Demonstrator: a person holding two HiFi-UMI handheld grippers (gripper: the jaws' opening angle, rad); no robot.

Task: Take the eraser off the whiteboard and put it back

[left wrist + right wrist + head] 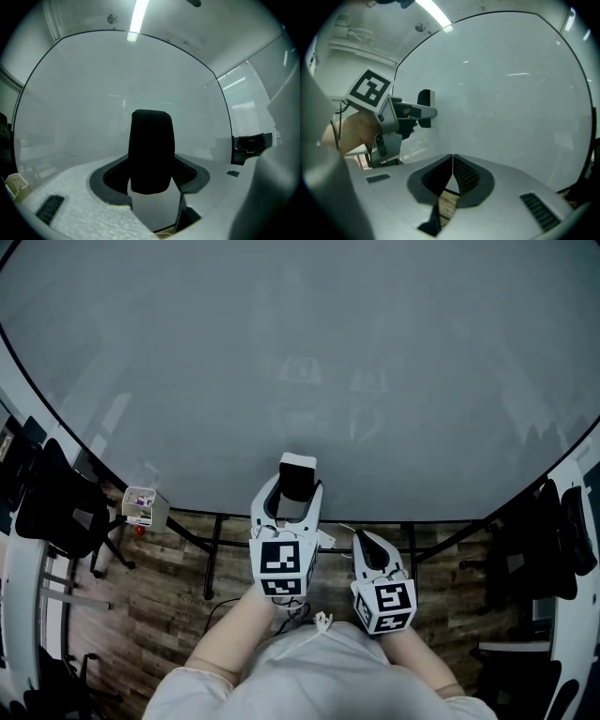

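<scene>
The eraser (298,472), a black felt block with a white back, sits between the jaws of my left gripper (298,487), which is shut on it. In the left gripper view the eraser (151,150) stands upright and fills the gap between the jaws, with the whiteboard (117,93) right behind it. The right gripper view shows the eraser (424,108) held level close to the whiteboard (511,103), white side toward it; I cannot tell if they touch. My right gripper (367,547) hangs lower and to the right, shut and empty, its jaws (452,164) meeting.
The whiteboard (300,362) fills most of the head view, on a dark stand over a wooden floor (169,596). A small white box (142,507) hangs at its lower left corner. Black chairs stand at the left (52,498) and right (548,540).
</scene>
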